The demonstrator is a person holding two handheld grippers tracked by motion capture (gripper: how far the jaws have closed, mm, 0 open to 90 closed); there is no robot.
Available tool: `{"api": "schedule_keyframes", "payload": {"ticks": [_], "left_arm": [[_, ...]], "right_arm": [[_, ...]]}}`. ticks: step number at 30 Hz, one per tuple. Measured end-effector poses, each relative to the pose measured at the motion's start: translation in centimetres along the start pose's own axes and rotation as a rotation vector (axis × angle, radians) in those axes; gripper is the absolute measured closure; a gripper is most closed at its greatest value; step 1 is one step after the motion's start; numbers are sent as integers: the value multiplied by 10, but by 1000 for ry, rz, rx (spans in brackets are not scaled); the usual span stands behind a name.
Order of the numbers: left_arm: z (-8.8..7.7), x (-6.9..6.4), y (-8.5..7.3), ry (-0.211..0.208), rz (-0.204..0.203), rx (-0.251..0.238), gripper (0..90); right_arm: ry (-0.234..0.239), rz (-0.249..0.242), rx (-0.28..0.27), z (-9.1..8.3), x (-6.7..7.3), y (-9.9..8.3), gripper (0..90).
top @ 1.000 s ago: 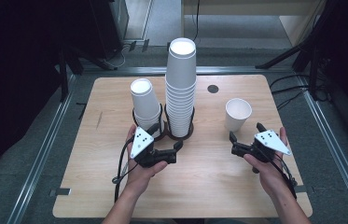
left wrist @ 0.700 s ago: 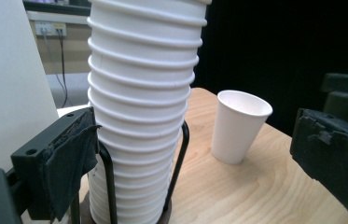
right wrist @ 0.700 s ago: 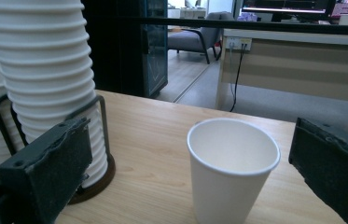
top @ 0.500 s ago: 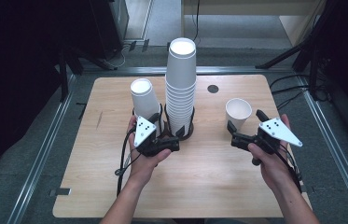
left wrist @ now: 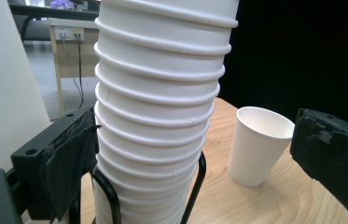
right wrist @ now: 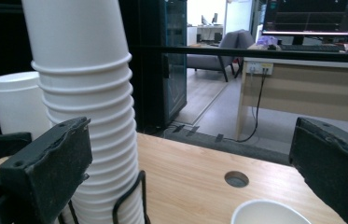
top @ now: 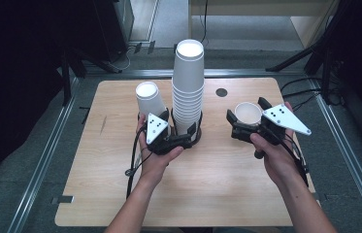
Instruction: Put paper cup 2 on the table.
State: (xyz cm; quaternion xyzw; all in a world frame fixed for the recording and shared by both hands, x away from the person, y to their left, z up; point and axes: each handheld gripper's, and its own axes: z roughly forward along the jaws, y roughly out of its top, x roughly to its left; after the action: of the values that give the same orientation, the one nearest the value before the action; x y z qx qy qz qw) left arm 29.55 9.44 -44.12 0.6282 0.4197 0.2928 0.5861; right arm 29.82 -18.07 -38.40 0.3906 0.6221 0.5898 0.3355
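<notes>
On the light wooden table [top: 120, 194], going from the left, a short stack of white paper cups [top: 150, 103] stands upright just beside the tall stack of white paper cups [top: 188, 87], which sits in a black wire holder [top: 199, 131] near the table's middle; the left gripper [top: 188, 132], held in the person's left hand [top: 156, 155], has its black jaws spread wide on either side of the tall stack's lower part; in the left gripper view one padded jaw lies right against the stack's side while the other stands well off it, so the stack is flanked but not clamped; to the right, past a small round dark hole [top: 222, 92] in the tabletop, a single white paper cup [top: 248, 114] stands upright and open-mouthed on the table; the right gripper [top: 246, 114], in the person's right hand [top: 271, 155], has its black jaws parted around that cup; in the right gripper view the cup's rim [right wrist: 269, 212] lies low between the open jaws, apart from both.
</notes>
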Motion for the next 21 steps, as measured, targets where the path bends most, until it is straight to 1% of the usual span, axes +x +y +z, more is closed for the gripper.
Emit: {"api": "schedule_keyframes", "payload": {"ticks": [1,3,4,5,7,8,11,13,16,21], "left_arm": [[1,0,1,2,5,0,12],[3,-1,2,9,2,-2,12],[5,-1,3,17,8,-4,12],[5,-1,3,17,8,-4,12],[7,-1,5,24,-1,-13,12],[9,0,6,33,2,-17,12],[11,0,7,41,8,-22,12],[13,1,9,54,24,-31,12],[16,1,10,63,25,-45,12],[20,1,11,74,34,-53,12]], "right_arm": [[4,-2,-2,2,2,2,0],[13,-8,-6,5,6,7,0],[22,-6,-11,8,9,11,0],[26,-4,-13,9,11,13,0],[33,0,-16,10,12,15,0],[42,1,-18,13,15,18,0],[53,-1,-19,16,18,21,0],[65,0,-28,19,22,27,0],[82,2,-35,23,25,32,0],[95,-5,-33,32,31,37,0]]}}
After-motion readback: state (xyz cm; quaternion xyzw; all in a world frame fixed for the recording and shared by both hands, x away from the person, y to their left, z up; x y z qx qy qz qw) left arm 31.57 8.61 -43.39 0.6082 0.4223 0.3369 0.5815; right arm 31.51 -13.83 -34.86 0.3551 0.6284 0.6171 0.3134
